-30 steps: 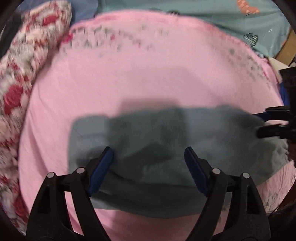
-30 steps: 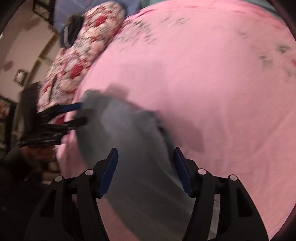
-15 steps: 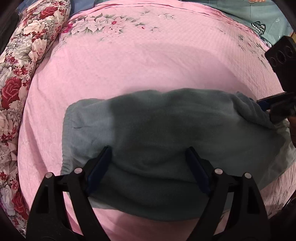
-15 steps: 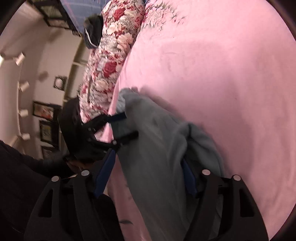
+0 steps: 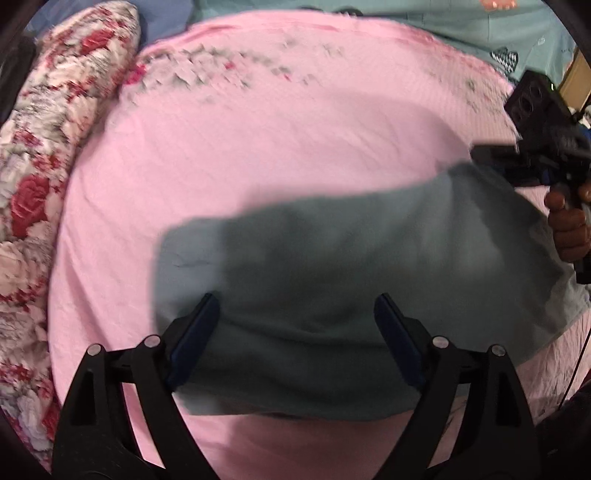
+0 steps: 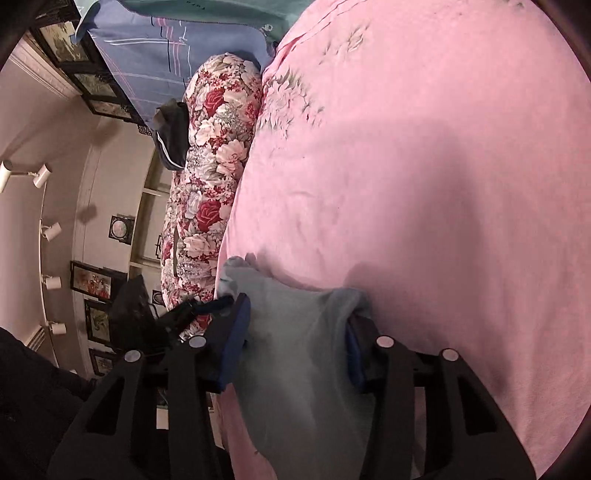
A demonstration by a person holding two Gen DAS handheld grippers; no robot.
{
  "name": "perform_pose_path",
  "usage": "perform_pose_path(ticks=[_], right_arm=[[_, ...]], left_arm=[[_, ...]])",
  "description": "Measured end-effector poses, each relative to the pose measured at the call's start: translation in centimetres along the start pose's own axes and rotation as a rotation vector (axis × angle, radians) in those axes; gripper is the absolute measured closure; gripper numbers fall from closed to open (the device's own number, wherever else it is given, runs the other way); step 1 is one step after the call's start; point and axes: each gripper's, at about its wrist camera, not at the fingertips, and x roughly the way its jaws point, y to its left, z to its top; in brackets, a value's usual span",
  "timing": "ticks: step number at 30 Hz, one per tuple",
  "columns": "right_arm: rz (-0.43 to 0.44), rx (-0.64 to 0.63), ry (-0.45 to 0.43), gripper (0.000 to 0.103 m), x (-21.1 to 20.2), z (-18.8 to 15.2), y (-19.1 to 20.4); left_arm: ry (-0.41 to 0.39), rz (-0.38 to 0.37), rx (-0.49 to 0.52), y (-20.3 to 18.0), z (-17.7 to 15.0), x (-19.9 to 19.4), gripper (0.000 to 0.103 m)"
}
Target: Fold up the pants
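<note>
Grey-green pants [image 5: 332,266] lie folded on the pink bedsheet [image 5: 258,147]. My left gripper [image 5: 295,332] is open, its blue-padded fingers [image 5: 195,332] spread above the pants' near edge, holding nothing. My right gripper [image 6: 295,343] is open too, with pants cloth [image 6: 295,332] lying between its fingers, and its right finger [image 6: 354,354] partly hidden under the cloth. In the left wrist view the right gripper [image 5: 517,162] shows at the pants' far right end, held by a hand [image 5: 569,229]. The left gripper [image 6: 199,310] shows in the right wrist view.
A red-and-white floral bolster [image 5: 44,155] lies along the bed's left side, also in the right wrist view [image 6: 214,177]. Teal bedding [image 5: 443,33] and a blue checked sheet [image 6: 166,44] lie at the bed's head. A dark garment [image 6: 171,136] rests on the bolster.
The right gripper has lifted and tilted with the pants' right end, bunching cloth between its fingers. The left gripper has drawn back slightly and stays open above the pants.
</note>
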Motion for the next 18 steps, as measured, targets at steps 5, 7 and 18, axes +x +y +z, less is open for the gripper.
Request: perform_pose_path(ticks=[5, 7, 18], right_arm=[[-0.067, -0.021, 0.042, 0.055, -1.0, 0.1, 0.1], [-0.177, -0.046, 0.025, 0.050, -2.1, 0.1, 0.9], [-0.199, -0.036, -0.183, 0.043, -4.2, -8.3, 7.2]], left_arm=[[-0.030, 0.097, -0.030, 3.7, 1.7, 1.0, 0.016], [0.004, 0.106, -0.055, 5.2, 1.7, 2.3, 0.016], [-0.134, -0.057, -0.028, 2.2, 2.0, -1.6, 0.015]])
